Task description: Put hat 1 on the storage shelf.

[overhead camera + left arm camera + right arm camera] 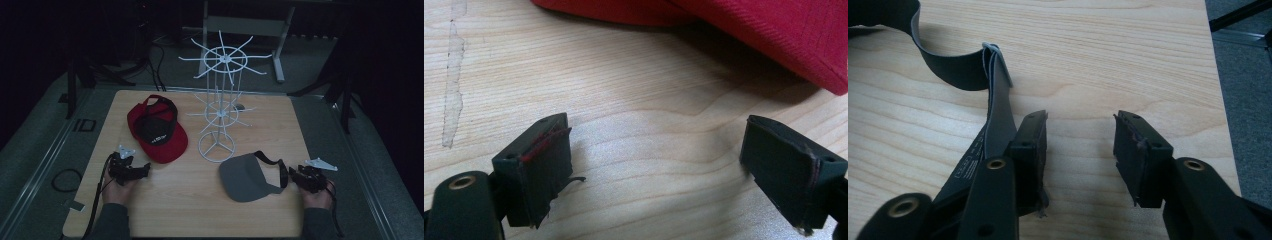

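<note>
high view: white rack (220, 107) between red cap (157, 129) and grey visor (247, 176), left gripper (656, 165) wide and empty, right gripper (1080, 145) half open beside visor strap (998, 107)

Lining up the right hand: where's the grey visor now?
High view: the grey visor lies at the table's near right, just left of the right gripper, below the white rack.

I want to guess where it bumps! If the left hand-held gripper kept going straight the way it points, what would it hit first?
Probably the red cap. The left hand-held gripper has open jaws with bare wooden table between them, and the cap's red brim lies just ahead, slightly to the right in the left gripper view.
</note>
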